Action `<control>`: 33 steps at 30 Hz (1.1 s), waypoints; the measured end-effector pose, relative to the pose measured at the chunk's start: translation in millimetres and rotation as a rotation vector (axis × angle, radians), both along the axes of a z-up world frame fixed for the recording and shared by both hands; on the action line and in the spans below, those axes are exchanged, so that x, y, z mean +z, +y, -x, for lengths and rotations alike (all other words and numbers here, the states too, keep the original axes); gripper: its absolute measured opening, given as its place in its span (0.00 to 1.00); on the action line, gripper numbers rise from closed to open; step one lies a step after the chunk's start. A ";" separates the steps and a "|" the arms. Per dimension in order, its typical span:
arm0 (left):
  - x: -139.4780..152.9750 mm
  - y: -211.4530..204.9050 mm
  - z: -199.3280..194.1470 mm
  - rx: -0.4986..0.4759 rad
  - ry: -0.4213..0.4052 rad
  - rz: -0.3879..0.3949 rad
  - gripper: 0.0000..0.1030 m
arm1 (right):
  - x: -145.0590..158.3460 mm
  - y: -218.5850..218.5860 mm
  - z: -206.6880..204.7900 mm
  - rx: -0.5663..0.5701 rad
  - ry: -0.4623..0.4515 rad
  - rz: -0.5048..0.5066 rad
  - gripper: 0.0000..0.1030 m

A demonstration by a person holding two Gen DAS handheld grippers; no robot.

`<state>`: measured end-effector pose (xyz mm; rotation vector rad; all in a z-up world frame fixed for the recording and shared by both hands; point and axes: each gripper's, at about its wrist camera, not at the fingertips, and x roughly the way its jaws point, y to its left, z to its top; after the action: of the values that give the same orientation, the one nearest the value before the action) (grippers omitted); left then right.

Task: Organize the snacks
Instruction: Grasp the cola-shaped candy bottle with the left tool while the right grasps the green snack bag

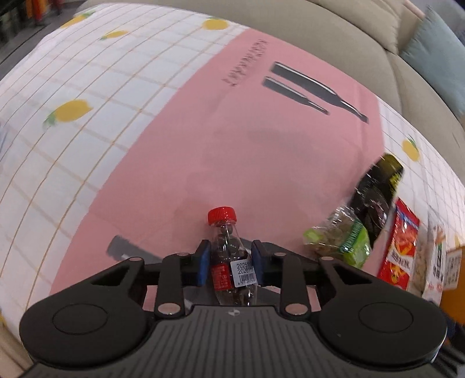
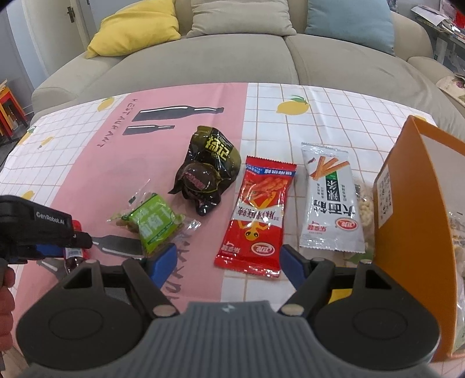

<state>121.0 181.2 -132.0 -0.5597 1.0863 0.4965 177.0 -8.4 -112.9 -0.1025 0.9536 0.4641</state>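
Snacks sit mid-frame in right wrist view: green packet (image 2: 151, 222), black pouch (image 2: 207, 174) above it, red stick packet (image 2: 257, 215), white stick packet (image 2: 331, 200) right of that. Orange box (image 2: 407, 221) at right edge, touching nothing I can confirm. Right gripper (image 2: 228, 261) fingers spread, empty, low centre. Left gripper (image 1: 231, 263) pinches small cola bottle (image 1: 229, 256), red cap up, over pink tablecloth (image 1: 232, 145). Sofa (image 2: 232, 58) behind.

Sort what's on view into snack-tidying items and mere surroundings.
Job:
small cola bottle held in left claw
green snack pack
dark pouch
red packet
white packet
orange box
open right claw

Surroundings:
sofa
cushions
tablecloth
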 end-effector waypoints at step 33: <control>-5.3 13.2 7.7 -0.103 -0.030 0.115 0.35 | -4.1 55.2 -9.5 0.226 -0.099 -0.065 0.69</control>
<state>113.2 194.4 -137.3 -0.6068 1.1140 0.3364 186.5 46.8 -117.0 -0.1741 0.8319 0.6920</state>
